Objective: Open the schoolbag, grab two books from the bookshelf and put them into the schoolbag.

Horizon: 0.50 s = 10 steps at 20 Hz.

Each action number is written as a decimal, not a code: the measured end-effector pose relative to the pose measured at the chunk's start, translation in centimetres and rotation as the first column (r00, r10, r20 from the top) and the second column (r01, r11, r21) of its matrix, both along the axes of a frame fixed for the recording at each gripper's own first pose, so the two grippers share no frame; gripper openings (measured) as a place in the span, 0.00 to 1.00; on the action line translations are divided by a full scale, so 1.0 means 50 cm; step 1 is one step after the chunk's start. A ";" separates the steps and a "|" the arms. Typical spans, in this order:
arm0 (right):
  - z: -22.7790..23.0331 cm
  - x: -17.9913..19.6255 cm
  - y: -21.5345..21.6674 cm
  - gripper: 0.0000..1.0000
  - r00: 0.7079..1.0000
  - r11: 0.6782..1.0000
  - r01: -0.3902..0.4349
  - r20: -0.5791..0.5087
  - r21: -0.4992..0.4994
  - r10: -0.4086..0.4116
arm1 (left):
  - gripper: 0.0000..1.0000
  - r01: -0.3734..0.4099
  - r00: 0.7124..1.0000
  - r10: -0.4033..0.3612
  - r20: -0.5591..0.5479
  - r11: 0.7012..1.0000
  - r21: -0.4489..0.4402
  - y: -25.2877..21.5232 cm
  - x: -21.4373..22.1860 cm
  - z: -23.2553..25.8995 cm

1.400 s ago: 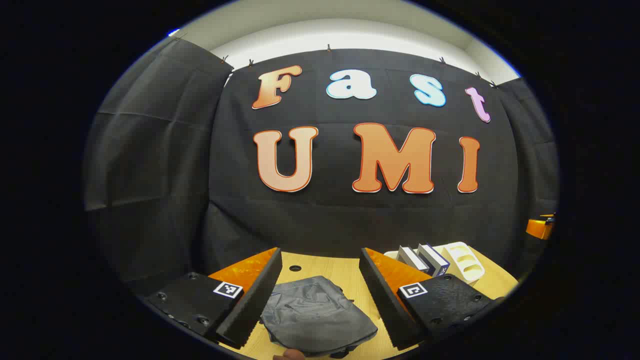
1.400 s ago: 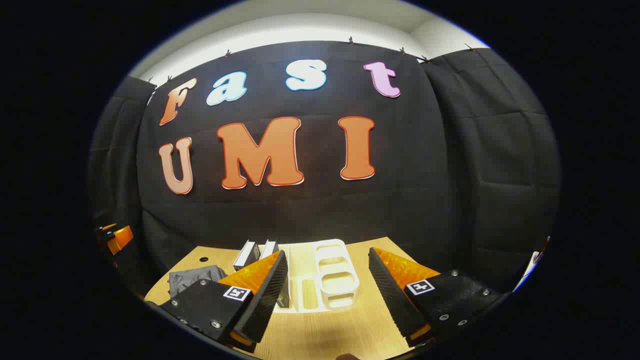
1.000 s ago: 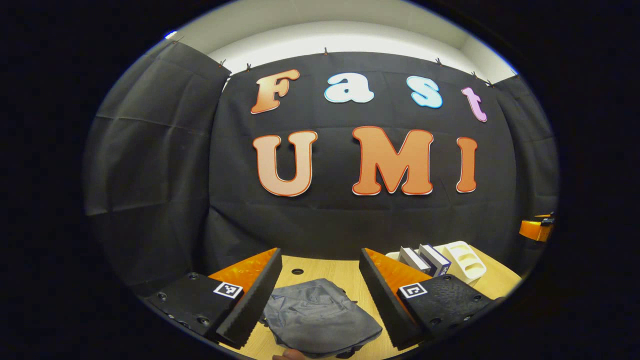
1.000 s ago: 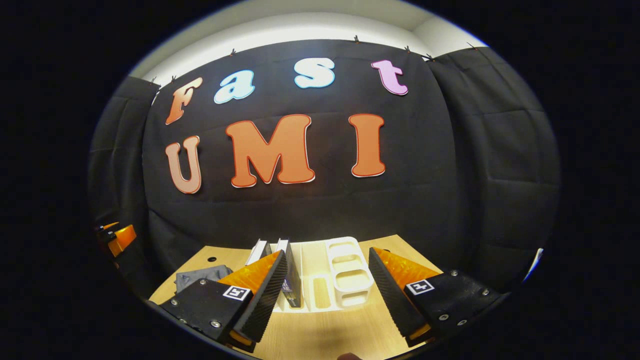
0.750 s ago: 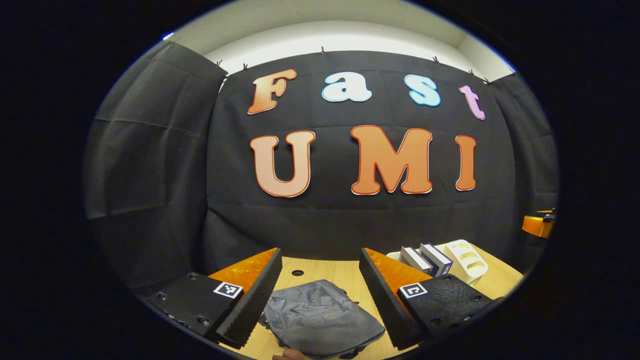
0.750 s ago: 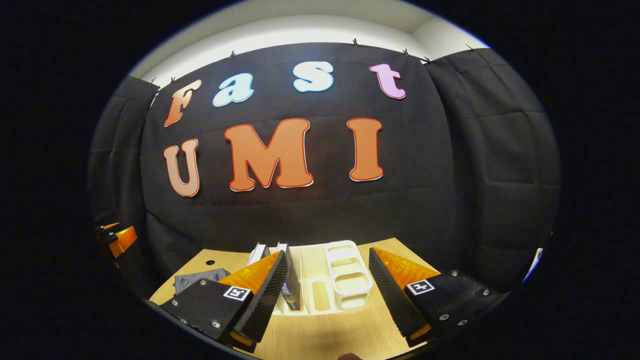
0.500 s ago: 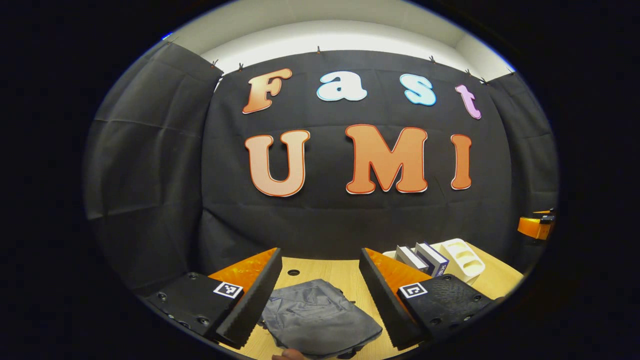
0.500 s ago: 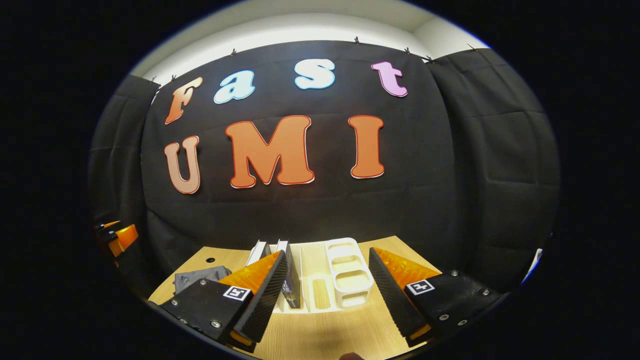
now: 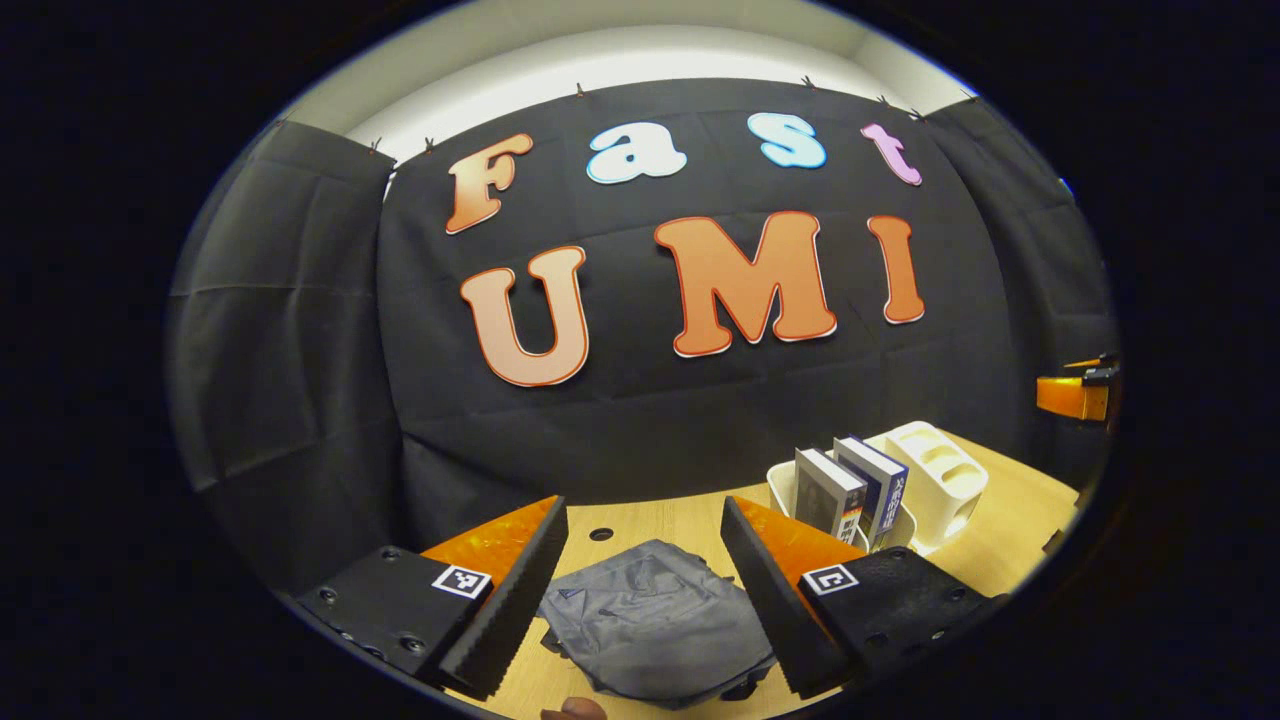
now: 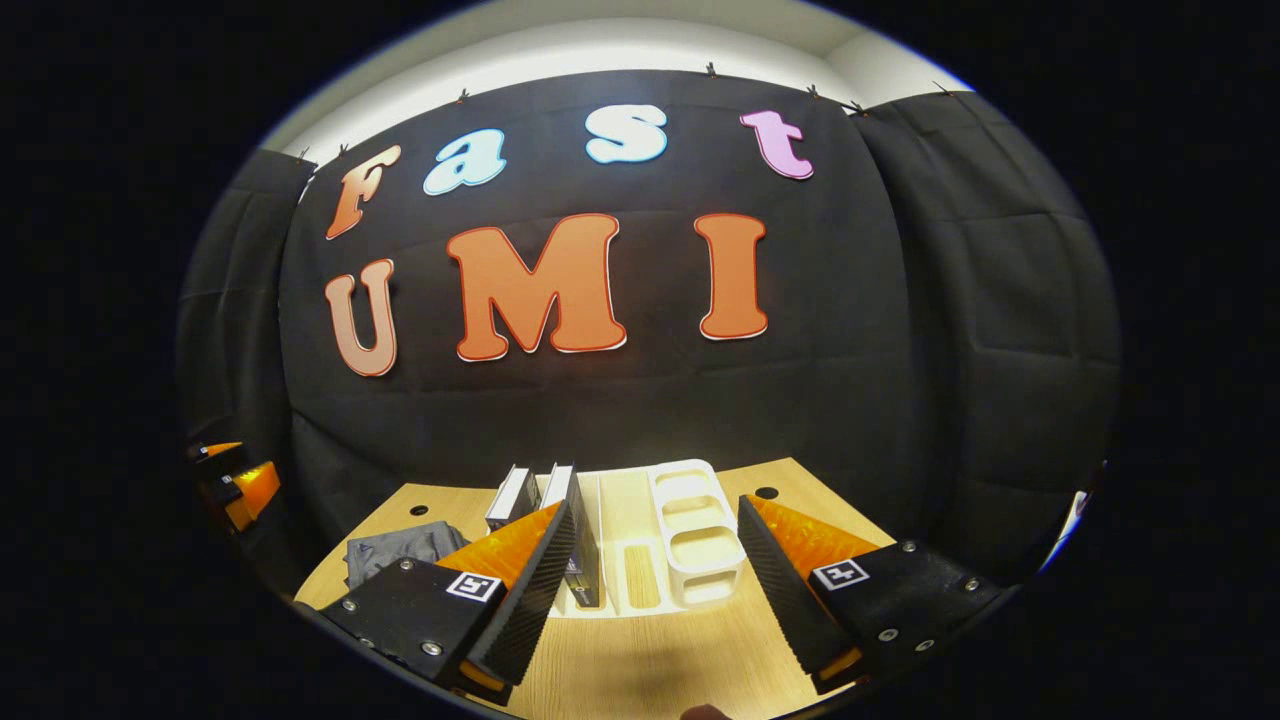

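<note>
A grey schoolbag (image 9: 655, 625) lies flat on the wooden table, and my left gripper (image 9: 642, 590) hangs open above it with nothing between its fingers. Two books (image 9: 852, 490) stand upright in a white bookshelf rack (image 9: 940, 475) to the right of the bag. In the right gripper view the same two books (image 10: 545, 500) stand at the left end of the rack (image 10: 695, 535), and the bag (image 10: 390, 550) lies further left. My right gripper (image 10: 650, 585) is open and held just in front of the rack, touching nothing.
The wooden table (image 10: 640, 665) runs to the black cloth wall, with small round holes (image 9: 601, 534) near its back edge. The other gripper (image 9: 1075, 392) shows at the far right of the left gripper view, and at the far left (image 10: 235, 480) of the right gripper view.
The left gripper has tilted and swung a little, so the books and rack now sit higher and closer in its view. The right gripper has barely shifted. Both stay open.
</note>
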State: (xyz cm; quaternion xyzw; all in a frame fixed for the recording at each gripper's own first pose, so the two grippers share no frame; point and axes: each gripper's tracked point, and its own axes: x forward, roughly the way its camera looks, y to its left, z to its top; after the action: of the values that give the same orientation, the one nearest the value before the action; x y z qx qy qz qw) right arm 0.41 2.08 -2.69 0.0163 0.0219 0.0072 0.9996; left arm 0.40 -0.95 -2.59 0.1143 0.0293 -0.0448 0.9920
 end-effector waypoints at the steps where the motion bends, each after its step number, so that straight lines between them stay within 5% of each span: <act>1: -0.006 0.001 -0.002 0.97 1.000 1.000 -0.001 -0.004 -0.004 0.001 | 0.97 -0.001 1.000 0.002 -0.011 1.000 0.021 0.000 -0.002 -0.007; 10: -0.072 -0.001 -0.018 0.97 0.997 1.000 0.020 -0.079 -0.024 -0.022 | 0.97 0.070 0.994 -0.038 -0.104 0.943 0.324 -0.028 -0.027 -0.158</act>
State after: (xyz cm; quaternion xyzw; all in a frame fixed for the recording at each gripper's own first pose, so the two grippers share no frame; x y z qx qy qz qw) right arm 0.38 1.17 -6.30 0.0051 0.0614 -0.0040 0.9981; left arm -0.96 -2.36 -10.50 0.2760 0.0811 -0.0719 0.9550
